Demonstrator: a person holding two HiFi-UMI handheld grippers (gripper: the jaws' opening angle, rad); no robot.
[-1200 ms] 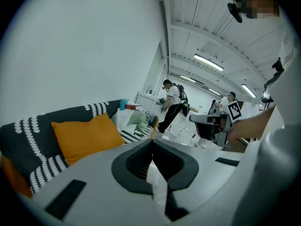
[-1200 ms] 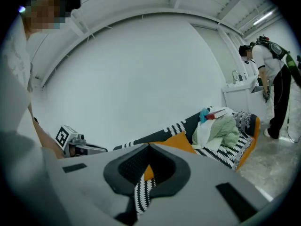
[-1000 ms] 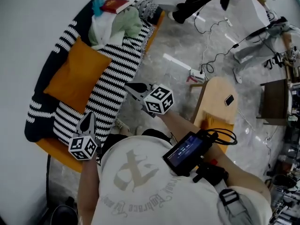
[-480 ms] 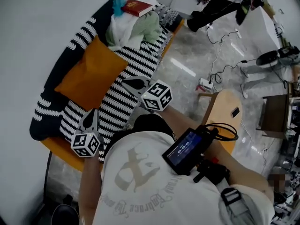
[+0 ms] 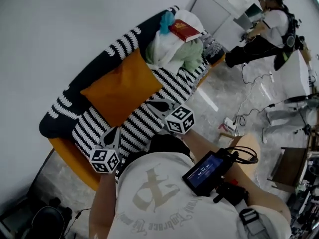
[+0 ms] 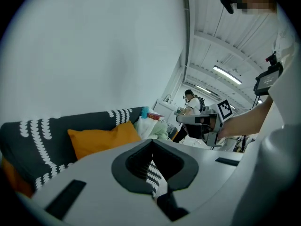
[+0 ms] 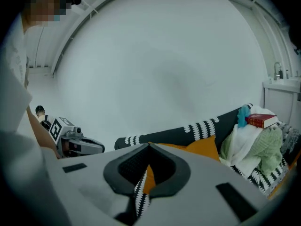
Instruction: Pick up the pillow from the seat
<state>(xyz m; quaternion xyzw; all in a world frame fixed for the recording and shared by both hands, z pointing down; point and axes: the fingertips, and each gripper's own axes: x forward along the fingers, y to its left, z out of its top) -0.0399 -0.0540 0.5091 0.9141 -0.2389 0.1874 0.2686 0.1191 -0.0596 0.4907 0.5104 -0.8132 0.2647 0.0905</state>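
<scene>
Head view: a sofa (image 5: 144, 119) with a black-and-white striped seat cover is shown against a pale wall, running from near left to far right. The orange pillow (image 5: 122, 86) is seen on the seat, propped against the dark backrest (image 5: 62, 118) about midway along the sofa. At the far right end of the seat a pile of pale clothes (image 5: 174, 51) is heaped, and a red book (image 5: 184, 30) is laid on top of it.

The left tool (image 5: 113, 131) is held over the striped seat, its tip just beside the pillow's near corner. The right tool (image 5: 149, 103) is held to the right of it, just beside the pillow's near right edge. Whether either tip touches the pillow cannot be told from this view.

In the left gripper view the jaws are shown closed together with nothing clamped between them. Only the striped cover is glimpsed past the pads, and the pillow is seen ahead and to the left. In the right gripper view the jaws are likewise shown pressed together and empty, with the pillow and striped cover visible beyond the tips.

A screen unit (image 5: 205, 171) is worn on the operator's chest. A second person (image 5: 269, 26) is seen at the far right, beyond the sofa, and cables (image 5: 249, 114) are strewn on the glossy floor.
</scene>
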